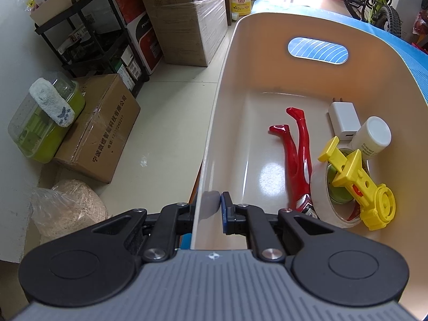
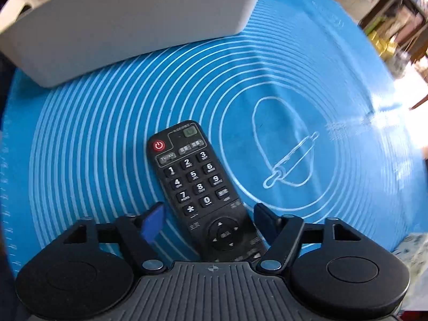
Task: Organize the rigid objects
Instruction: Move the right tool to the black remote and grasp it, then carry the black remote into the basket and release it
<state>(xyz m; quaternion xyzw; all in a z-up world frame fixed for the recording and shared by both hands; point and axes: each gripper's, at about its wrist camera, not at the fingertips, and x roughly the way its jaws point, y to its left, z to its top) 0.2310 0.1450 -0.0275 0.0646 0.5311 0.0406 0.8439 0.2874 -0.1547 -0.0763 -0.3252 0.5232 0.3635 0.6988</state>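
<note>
- Left gripper (image 1: 211, 208): jaws are pinching the near wall of the beige bin (image 1: 267, 42), one finger sitting outside the wall and the blue-padded finger inside it.
- Right gripper (image 2: 208, 220): jaws are standing spread, straddling the lower half of the black remote (image 2: 198, 184); the pads are not pressing on it, with a gap showing on each side.
- The remote is lying face up on the blue mat (image 2: 334, 85), its red power button pointing toward 11 o'clock in the right wrist view and its lower end passing under the gripper body.
- In that same view the bin is sitting at 11 o'clock on the mat, well apart from the remote, with only its outer wall showing.
- Bin contents, left wrist view, all sitting toward 3 o'clock:
- red figure legs (image 1: 299, 155) are lying on the bin floor, feet pointing to 12 o'clock;
- tape roll (image 1: 321, 187) is resting just beside the legs, touching them;
- yellow plastic toy (image 1: 358, 184) is lying across the tape roll;
- white charger (image 1: 343, 120) is sitting at the far end, prongs toward 12 o'clock;
- white-capped jar (image 1: 374, 133) is lying beside the charger, touching the toy.
- Beyond the bin at 9 o'clock, cardboard boxes (image 1: 99, 128) are sitting on the floor.
</note>
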